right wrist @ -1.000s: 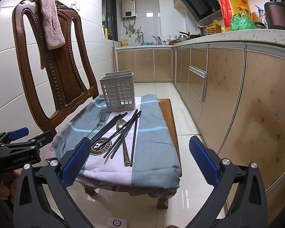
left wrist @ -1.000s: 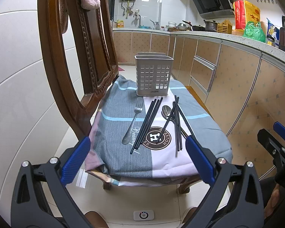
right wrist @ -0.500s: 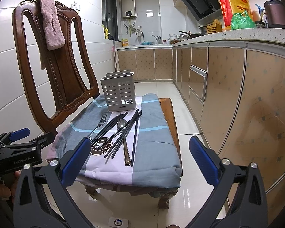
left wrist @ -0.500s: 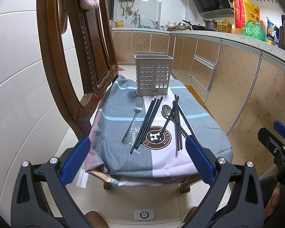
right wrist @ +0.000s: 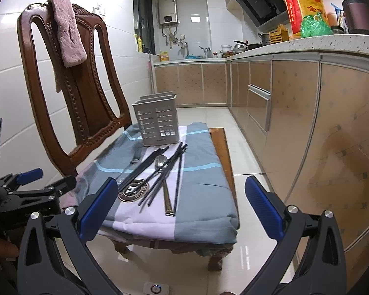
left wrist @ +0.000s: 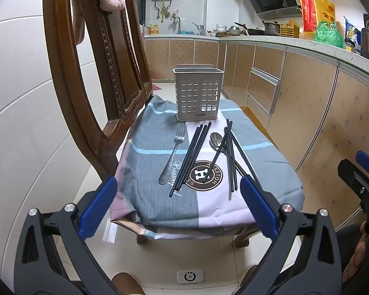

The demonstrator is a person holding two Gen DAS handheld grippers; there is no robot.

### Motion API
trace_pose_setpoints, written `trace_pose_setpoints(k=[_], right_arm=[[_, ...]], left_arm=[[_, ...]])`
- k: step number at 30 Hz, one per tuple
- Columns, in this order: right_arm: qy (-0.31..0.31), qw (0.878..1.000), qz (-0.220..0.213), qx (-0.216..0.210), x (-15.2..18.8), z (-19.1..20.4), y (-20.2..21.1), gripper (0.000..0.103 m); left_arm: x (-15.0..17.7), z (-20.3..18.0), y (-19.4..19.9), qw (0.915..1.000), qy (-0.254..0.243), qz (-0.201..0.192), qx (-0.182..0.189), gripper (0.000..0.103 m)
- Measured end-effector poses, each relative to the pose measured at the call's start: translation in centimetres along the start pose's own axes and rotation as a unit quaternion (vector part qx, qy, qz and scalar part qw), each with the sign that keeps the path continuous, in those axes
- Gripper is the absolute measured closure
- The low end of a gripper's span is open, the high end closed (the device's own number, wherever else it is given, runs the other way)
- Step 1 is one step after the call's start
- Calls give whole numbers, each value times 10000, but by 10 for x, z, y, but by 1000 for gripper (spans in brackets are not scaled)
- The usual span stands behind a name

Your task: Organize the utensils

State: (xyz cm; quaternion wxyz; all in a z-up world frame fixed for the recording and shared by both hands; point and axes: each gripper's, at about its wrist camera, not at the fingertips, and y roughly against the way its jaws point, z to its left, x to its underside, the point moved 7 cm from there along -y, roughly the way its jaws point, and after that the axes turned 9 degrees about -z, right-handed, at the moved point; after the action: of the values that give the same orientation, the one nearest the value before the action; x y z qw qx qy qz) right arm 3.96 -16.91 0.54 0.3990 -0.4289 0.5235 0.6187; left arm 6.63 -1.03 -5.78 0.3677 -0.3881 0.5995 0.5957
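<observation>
A grey perforated utensil holder stands at the far end of a low table covered with a grey and pink cloth. In front of it lie a fork, several black chopsticks and a spoon partly under more chopsticks. The holder, spoon and chopsticks also show in the right wrist view. My left gripper is open and empty, short of the table's near edge. My right gripper is open and empty, near the table's right front corner.
A carved wooden chair with a pink towel over its back stands left of the table. Kitchen cabinets run along the right. A small white device lies on the tiled floor below me.
Both grippers have drifted very slightly toward the table. Nothing on the table has moved.
</observation>
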Motion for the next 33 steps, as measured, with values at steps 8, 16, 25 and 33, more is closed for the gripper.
trace_pose_setpoints(k=[8,16,25,33], right_arm=[[-787,9914,274,-1011,-13,2,-27,12],[-1095,9720,728,-1948,-60,18,-115,29],[-1292,9393,1878,-2563,-40,48,-239,67],[-1305,9091,2895,-2697,21,80,-328,79]], left_arm=[[-1,-1,-3,10000,-24,53,15,4],[-30,-4,-31,9998,-93,-35,189,4],[-74,-4,-87,9977,-62,-9,670,4],[-61,13,-123,9965,263,160,780,4]])
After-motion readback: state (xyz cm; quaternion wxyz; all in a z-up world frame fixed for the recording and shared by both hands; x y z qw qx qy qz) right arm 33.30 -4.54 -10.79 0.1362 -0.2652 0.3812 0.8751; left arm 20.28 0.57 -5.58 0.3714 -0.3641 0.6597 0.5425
